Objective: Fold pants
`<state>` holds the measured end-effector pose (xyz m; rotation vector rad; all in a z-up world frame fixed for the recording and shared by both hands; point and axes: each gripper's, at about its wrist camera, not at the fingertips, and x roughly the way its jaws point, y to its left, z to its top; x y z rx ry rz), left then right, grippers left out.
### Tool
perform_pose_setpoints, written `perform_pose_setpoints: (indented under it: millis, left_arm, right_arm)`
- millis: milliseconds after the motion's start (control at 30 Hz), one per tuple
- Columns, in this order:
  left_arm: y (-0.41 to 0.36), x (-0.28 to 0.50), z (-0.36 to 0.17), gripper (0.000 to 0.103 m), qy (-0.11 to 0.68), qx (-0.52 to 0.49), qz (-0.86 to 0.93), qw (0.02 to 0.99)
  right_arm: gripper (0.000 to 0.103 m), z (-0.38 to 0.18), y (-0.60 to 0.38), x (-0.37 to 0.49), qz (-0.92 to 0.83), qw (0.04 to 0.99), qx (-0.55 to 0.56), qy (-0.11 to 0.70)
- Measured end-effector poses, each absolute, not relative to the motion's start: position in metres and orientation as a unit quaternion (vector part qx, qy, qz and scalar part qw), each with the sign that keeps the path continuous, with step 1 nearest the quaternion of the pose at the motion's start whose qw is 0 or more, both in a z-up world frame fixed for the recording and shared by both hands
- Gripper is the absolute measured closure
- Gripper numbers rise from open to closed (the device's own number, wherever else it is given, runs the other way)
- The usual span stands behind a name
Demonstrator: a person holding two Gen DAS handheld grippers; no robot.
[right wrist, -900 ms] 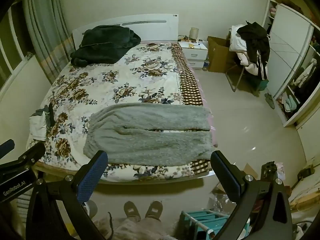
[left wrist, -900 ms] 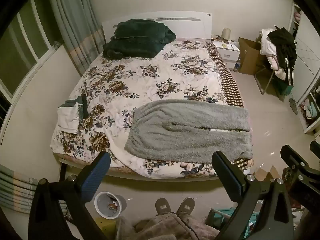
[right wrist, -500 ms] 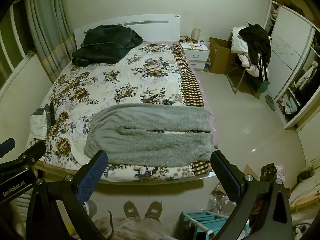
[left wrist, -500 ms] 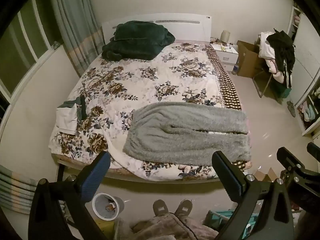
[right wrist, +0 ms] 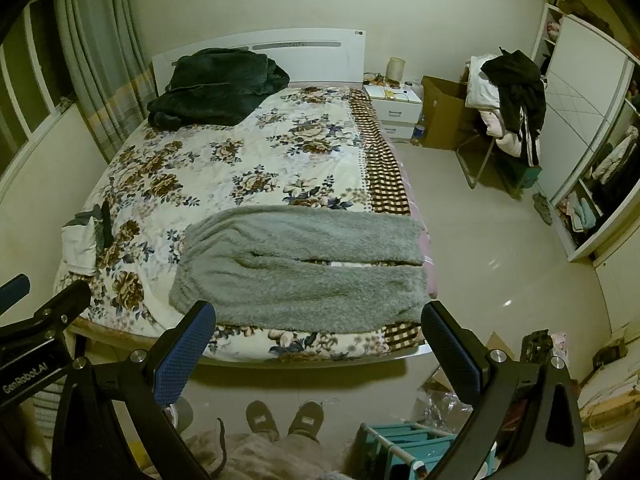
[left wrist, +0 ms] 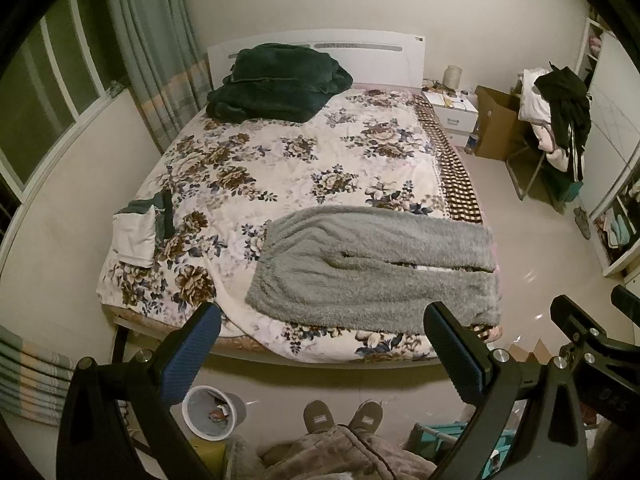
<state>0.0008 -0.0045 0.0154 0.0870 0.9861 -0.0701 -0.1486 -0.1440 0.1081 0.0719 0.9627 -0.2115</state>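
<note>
One pair of fuzzy grey pants [left wrist: 372, 268] [right wrist: 300, 272] lies spread flat on the near part of the bed [left wrist: 280, 168] [right wrist: 224, 168], close to its foot edge, on a floral quilt [left wrist: 248, 184] [right wrist: 192, 176]. We read the long axis as running across the bed, parallel to the foot edge: the waistband end points toward the window side, at our left, and the two leg ends point toward the open floor, at our right, reaching the bed's right edge over a brown checked border [left wrist: 456, 176] [right wrist: 384, 176]. Both legs lie side by side with a narrow slit between them. We hold the left gripper [left wrist: 320, 356] above the floor short of the bed, its jaws spread wide and holding nothing; the right gripper [right wrist: 316, 356] is held likewise, wide apart and empty, and neither touches the pants. Farther out, we see a dark green blanket [left wrist: 276, 80] [right wrist: 216, 88] heaped by the white headboard [left wrist: 372, 50] [right wrist: 320, 52], and a small pile of white and dark clothes [left wrist: 140, 232] [right wrist: 86, 240] at the quilt's left edge. Beyond the bed stand a white nightstand [left wrist: 454, 114] [right wrist: 396, 108], a cardboard box [left wrist: 496, 124] [right wrist: 444, 116] and a chair draped with garments [left wrist: 560, 116] [right wrist: 512, 100]. Below us are two slippered feet [left wrist: 340, 420] [right wrist: 284, 420] and a small bin [left wrist: 212, 412].
</note>
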Motion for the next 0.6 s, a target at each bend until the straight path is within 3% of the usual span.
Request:
perform_pose_setpoints:
  millis: [600]
  left_arm:
    - [-0.0048,0.0006,0.0183,0.000,0.470,0.038,-0.035,0.881]
  right_arm:
    - [0.000,0.1092,-0.1415,-0.1533,-0.100,0.880,0.037,0.462]
